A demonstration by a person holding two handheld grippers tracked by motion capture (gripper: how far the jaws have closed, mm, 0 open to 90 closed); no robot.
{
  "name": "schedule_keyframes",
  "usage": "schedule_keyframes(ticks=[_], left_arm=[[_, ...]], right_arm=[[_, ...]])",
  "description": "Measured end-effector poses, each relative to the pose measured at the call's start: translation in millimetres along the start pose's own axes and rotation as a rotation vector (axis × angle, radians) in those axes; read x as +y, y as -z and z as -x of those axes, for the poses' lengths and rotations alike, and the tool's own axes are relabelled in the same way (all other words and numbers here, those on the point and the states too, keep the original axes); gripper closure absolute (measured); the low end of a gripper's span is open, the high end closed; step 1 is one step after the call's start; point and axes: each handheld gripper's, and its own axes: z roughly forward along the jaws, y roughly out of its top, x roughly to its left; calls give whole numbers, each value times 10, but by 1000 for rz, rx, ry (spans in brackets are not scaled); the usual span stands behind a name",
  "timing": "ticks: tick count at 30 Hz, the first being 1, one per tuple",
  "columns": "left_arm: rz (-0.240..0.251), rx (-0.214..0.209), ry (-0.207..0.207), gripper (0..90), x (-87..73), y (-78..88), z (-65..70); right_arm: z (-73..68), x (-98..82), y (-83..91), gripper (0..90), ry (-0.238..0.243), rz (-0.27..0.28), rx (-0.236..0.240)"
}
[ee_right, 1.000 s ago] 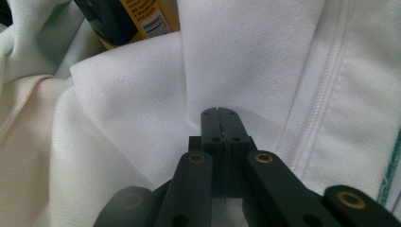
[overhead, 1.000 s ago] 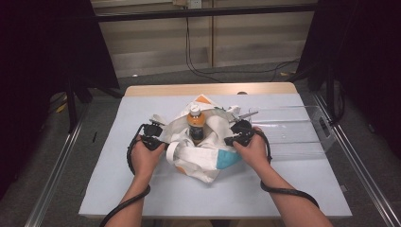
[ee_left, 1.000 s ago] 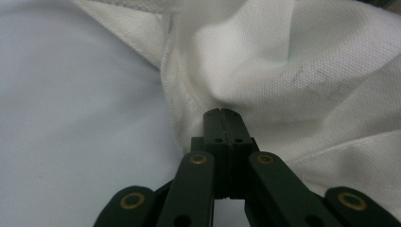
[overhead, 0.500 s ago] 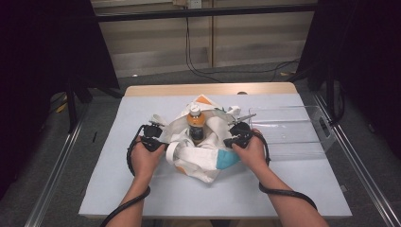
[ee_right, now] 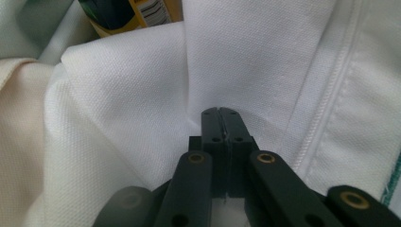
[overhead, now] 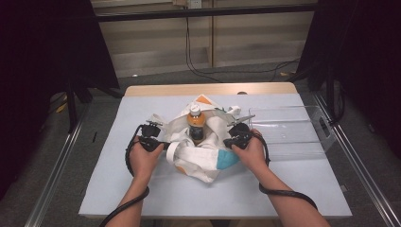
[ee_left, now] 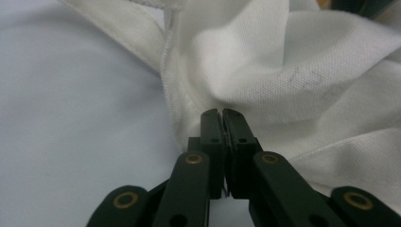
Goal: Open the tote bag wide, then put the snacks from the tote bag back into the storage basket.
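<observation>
Little changed since the earlier high view: both hands parked at the same spots beside the white cloth bag [overhead: 198, 151], bottle [overhead: 195, 124] as upright as before.

High view: left gripper [overhead: 158, 143] at the bag's left edge, right gripper [overhead: 230, 140] at its right edge, both equally near. Orange-labelled bottle standing between them in the bag's open mouth, long axis vertical, cap up. Clear plastic tray [overhead: 288, 132] just right of the right hand, crowding that side; bare table mat [overhead: 108, 165] to the left and near, roomy for pulling outward.

Left gripper view: jaws pinched together on a fold of white canvas [ee_left: 265, 80] beside a stitched hem, cloth bunching at the tips.

Right gripper view: jaws likewise closed on the fabric [ee_right: 142, 94] near a double seam; bottle's lower body [ee_right: 127, 14] just beyond, far left.
</observation>
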Motion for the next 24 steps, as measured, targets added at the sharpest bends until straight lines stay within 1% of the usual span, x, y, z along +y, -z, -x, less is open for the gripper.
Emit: schedule_keyframes(ticks=[1,2,3,4,5,6,7,9,10,11,12,13,15,16,17,18,19,20,22,24], left_arm=[[1,-6,5,852,8,20,-8],[5,-16,10,831,17,45,-13],[7,-11,5,826,25,68,-18],[18,-6,13,822,29,85,-15],[14,-13,10,791,38,109,-25],[21,-2,10,774,42,122,-19],[18,-2,7,762,48,145,-21],[33,11,8,715,61,187,-18],[26,12,0,694,68,214,-25],[38,14,6,671,72,233,-20],[39,18,-1,649,78,258,-18],[45,33,-5,629,83,280,-12],[49,35,-10,588,96,320,-7],[55,36,-7,562,102,338,-5],[55,41,-7,522,105,358,-4],[53,40,-16,492,109,374,-6],[55,46,-14,468,110,387,-1],[62,50,-11,435,110,400,0],[70,44,-10,366,115,439,1],[75,45,-2,303,123,459,3]], right_arm=[[0,4,5,874,-7,6,-3],[-1,12,11,864,-3,6,2],[-8,22,22,850,-3,2,-7],[-11,31,31,839,-6,8,-9],[-15,43,38,824,-9,6,-5],[-20,56,47,808,-5,5,-8],[-23,70,60,797,-4,8,-9],[-25,111,100,770,-5,16,-8],[-25,126,117,757,-11,18,-8],[-21,144,134,740,-15,22,-5],[-19,161,152,716,-21,22,-2],[-16,176,168,700,-24,25,0],[-13,203,195,650,-34,27,7],[-10,208,203,641,-35,30,9],[-12,218,213,610,-40,31,7],[-9,229,221,568,-41,32,16],[-10,239,228,541,-45,31,20],[-12,248,235,531,-41,28,24],[-15,272,248,475,-31,26,33],[-21,300,264,441,-36,31,42]])
